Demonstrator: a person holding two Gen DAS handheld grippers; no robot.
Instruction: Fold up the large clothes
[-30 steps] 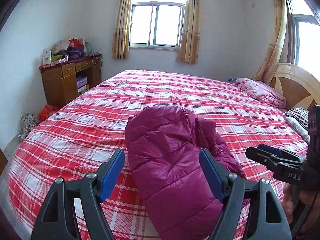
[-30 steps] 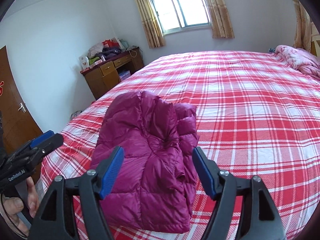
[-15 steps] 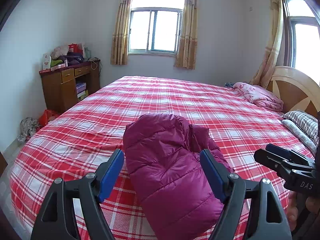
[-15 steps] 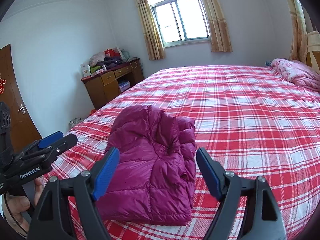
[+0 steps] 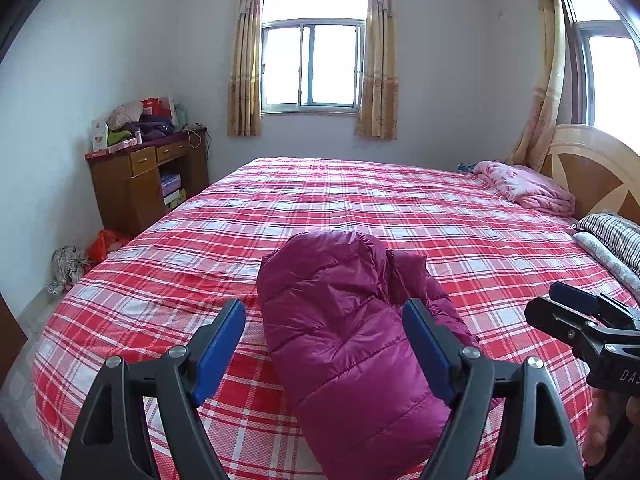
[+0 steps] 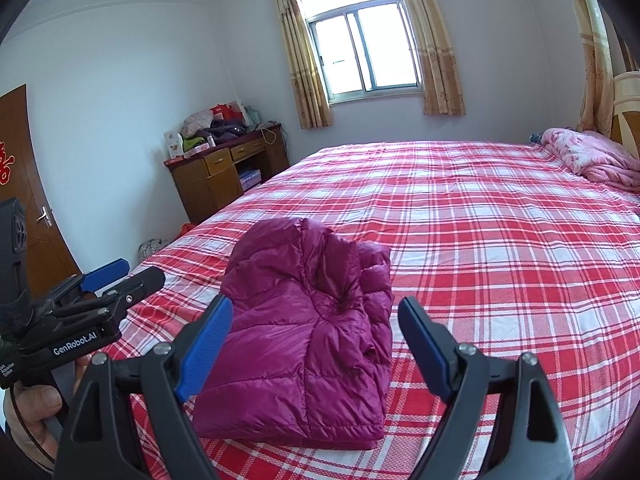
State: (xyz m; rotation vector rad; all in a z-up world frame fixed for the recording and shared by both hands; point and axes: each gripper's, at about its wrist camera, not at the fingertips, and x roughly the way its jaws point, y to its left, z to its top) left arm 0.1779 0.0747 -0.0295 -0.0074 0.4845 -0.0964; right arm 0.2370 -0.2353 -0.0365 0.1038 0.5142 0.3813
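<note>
The bed (image 5: 360, 208) fills most of both views; its cover is flat woven cloth in a red and white check. A wooden headboard (image 5: 592, 168) with a rounded top stands at its right end, beside a crumpled pink quilt (image 5: 524, 188). A wooden counter (image 6: 224, 176) against the wall carries a heap of clothes and boxes, and its open shelf holds stacked items. The jacket (image 6: 308, 332), magenta, glossy and quilted in puffy bands, lies folded into a compact block on the near part of the bed. The left tool (image 5: 324, 344) hangs above it, blue pads spread wide, gripping nothing. The right tool (image 6: 316, 344) has just been opening its jaws; they stand wide, clear of the jacket.
</note>
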